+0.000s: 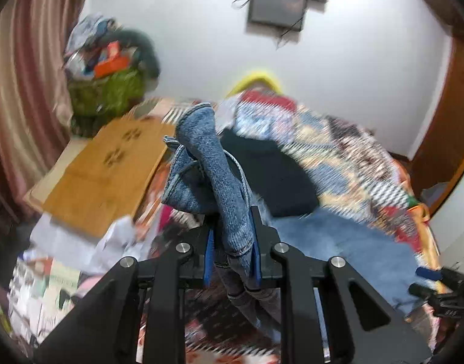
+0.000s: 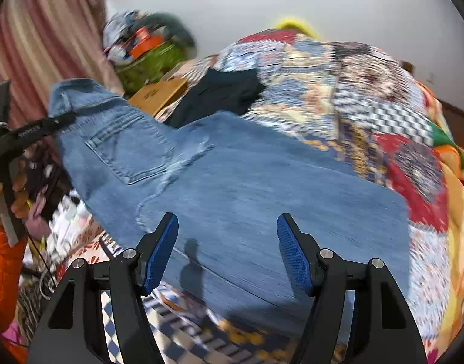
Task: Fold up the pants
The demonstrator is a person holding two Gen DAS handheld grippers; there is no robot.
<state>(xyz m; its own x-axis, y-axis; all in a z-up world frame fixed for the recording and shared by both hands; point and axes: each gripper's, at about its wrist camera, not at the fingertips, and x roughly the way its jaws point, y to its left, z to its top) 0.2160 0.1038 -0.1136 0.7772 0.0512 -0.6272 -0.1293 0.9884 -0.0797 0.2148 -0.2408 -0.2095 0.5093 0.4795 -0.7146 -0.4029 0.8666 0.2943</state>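
Two sets of fingers are mine. My left fingers (image 1: 232,245) are pinching a bunched fold of the jeans (image 1: 213,163), which rises in a twisted roll straight ahead of them and blocks much of what lies beyond. My right fingers (image 2: 227,251) are spread wide, with nothing between the blue pads (image 2: 162,251); they hang just above the flat part of the jeans (image 2: 247,188). From there the denim runs ahead and off to the left, back pocket (image 2: 132,151) facing up, with the waistband end lifted toward my other hand.

Just beyond the jeans, ahead of my right fingers, lies a dark garment (image 2: 220,94); past it and to the right spreads a patchwork quilt (image 2: 368,91) covering the bed, with a bit of something yellow (image 2: 295,25) behind its far edge. Ahead and left of my left fingers lies a brown board (image 1: 110,166) with paw prints on it, and loose papers (image 1: 80,242) close on the left. Farther off on that side sits a green basket (image 1: 107,91) heaped with clutter, next to a striped pink curtain (image 1: 22,75). The wall (image 1: 186,45) is white, with a dark screen (image 1: 277,3) mounted high on it. A wooden door (image 1: 447,115) stands to the far right. Everything is motion-blurred.
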